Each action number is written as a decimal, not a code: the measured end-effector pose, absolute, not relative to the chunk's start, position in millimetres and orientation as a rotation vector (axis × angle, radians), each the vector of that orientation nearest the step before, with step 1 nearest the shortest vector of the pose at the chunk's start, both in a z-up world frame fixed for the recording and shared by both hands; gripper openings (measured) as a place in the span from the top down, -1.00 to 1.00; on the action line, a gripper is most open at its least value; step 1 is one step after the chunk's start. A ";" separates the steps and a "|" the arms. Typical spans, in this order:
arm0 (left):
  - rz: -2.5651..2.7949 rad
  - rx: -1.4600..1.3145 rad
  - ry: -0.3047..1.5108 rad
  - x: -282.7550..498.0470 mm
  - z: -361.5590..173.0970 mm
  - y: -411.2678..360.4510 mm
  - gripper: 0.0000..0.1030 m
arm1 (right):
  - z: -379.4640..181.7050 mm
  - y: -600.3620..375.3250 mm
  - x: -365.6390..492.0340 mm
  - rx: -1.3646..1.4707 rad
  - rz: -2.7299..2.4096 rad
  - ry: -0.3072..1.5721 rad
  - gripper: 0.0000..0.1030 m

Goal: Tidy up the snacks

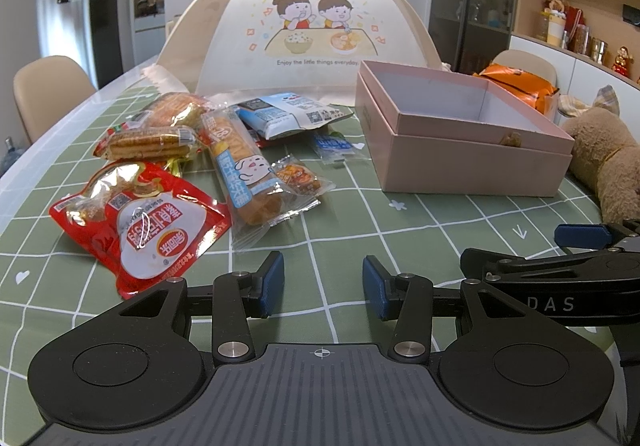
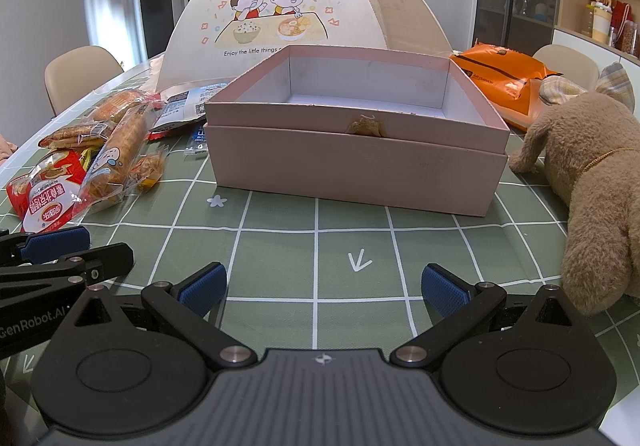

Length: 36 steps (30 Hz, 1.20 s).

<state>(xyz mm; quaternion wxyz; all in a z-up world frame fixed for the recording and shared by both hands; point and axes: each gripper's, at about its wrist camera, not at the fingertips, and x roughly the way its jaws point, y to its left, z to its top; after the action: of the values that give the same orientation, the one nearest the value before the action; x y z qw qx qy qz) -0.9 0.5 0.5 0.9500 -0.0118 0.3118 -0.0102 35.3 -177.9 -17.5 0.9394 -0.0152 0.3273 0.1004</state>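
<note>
Several snack packs lie in a loose pile on the green checked tablecloth: a red pack (image 1: 136, 222), a long clear bread pack (image 1: 244, 170), a biscuit pack (image 1: 146, 143), a blue-white pack (image 1: 288, 114) and a small sachet (image 1: 298, 178). The pile also shows in the right wrist view, with the red pack (image 2: 46, 192) nearest. An open pink box (image 1: 460, 134) stands to the right of the pile, empty inside; it also shows in the right wrist view (image 2: 356, 126). My left gripper (image 1: 323, 286) is open and empty, just short of the pile. My right gripper (image 2: 324, 290) is open and empty in front of the box.
A domed food cover (image 1: 316, 26) with a cartoon stands behind the snacks and box. A brown plush toy (image 2: 592, 186) lies right of the box, close to my right finger. An orange bag (image 2: 504, 74) sits behind it. Chairs stand around the table.
</note>
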 end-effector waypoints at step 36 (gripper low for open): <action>0.068 -0.252 0.673 60.8 72.4 119.0 0.17 | 3.5 -161.9 63.8 -0.069 0.230 0.952 -1.00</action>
<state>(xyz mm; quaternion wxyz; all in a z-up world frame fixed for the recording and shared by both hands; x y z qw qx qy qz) 60.8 119.0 72.4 0.9357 -0.1230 0.3290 0.0331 63.8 -161.9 3.5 0.8820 -0.0329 0.4569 0.1105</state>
